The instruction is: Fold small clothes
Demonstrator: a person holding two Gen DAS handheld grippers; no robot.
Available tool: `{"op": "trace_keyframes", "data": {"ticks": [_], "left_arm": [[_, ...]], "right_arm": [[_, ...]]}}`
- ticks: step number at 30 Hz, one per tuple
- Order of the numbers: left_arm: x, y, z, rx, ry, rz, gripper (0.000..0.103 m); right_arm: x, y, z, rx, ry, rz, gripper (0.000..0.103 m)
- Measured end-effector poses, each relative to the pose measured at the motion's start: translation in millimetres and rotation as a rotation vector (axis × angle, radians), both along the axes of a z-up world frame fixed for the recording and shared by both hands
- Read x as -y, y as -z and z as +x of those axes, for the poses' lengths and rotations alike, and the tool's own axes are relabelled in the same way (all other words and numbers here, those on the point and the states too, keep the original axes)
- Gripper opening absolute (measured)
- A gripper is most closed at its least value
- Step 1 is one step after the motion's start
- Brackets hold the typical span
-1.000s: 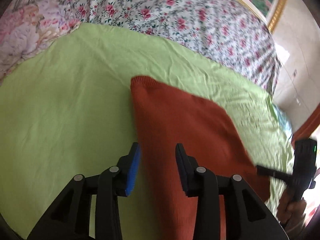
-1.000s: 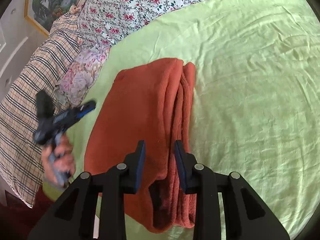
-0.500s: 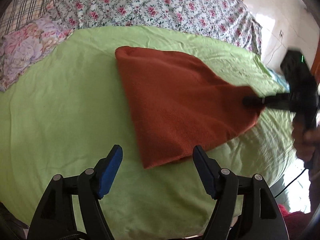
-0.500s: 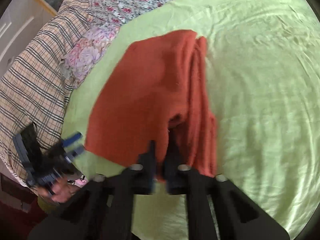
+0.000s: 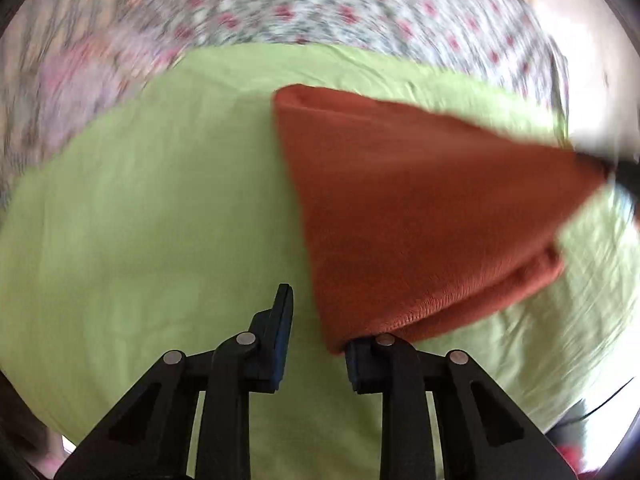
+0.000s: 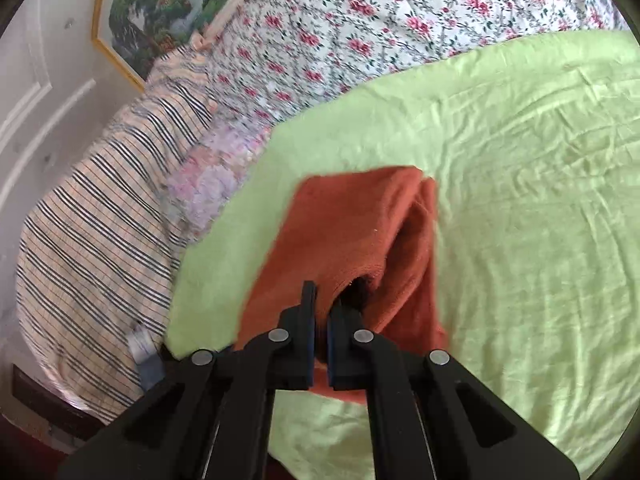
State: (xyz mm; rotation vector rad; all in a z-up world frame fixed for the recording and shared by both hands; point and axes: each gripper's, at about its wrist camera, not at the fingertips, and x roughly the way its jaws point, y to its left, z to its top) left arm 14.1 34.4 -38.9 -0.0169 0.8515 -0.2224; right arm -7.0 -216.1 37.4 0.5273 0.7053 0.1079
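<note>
A rust-orange knitted garment (image 5: pixel 420 216) lies folded on a light green sheet (image 5: pixel 140 220). My left gripper (image 5: pixel 316 320) is open at the garment's near corner; its left finger is over the sheet and the cloth covers the tip of its right finger. My right gripper (image 6: pixel 320 316) is shut on the garment (image 6: pixel 360 232) at its near edge and lifts that end off the sheet (image 6: pixel 520 200). The right gripper shows blurred at the far right of the left wrist view (image 5: pixel 616 160), at the garment's corner.
A floral quilt (image 6: pixel 380 20) lies beyond the green sheet. A striped plaid pillow (image 6: pixel 100 208) and a pink floral pillow (image 6: pixel 216 180) lie to the left. A framed painting (image 6: pixel 160 4) hangs on the wall. The bed edge runs close below both grippers.
My right gripper has closed on the garment's edge and raised it. My left gripper has narrowed its opening and moved in to the garment's near corner.
</note>
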Motion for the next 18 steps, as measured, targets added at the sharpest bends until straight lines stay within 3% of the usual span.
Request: {"op": "trace_keyframes", "data": {"ticks": [4, 9, 13, 18], "left_arm": [[2, 12, -11, -0.04, -0.023, -0.008, 0.011], [-1, 25, -11, -0.086, -0.041, -0.045, 0.011], [-7, 19, -9, -0.102, 0.023, -0.051, 0.018], [-26, -8, -29, -0.061, 0.128, -0.117, 0.018]], "right_arm": [[-5, 36, -10, -0.113, 0.031, -0.128, 0.005], [-8, 85, -8, -0.226, 0.065, -0.244, 0.004], [-10, 81, -9, -0.236, 0.06, -0.285, 0.004], [-3, 81, -14, -0.248, 0.041, -0.228, 0.004]]}}
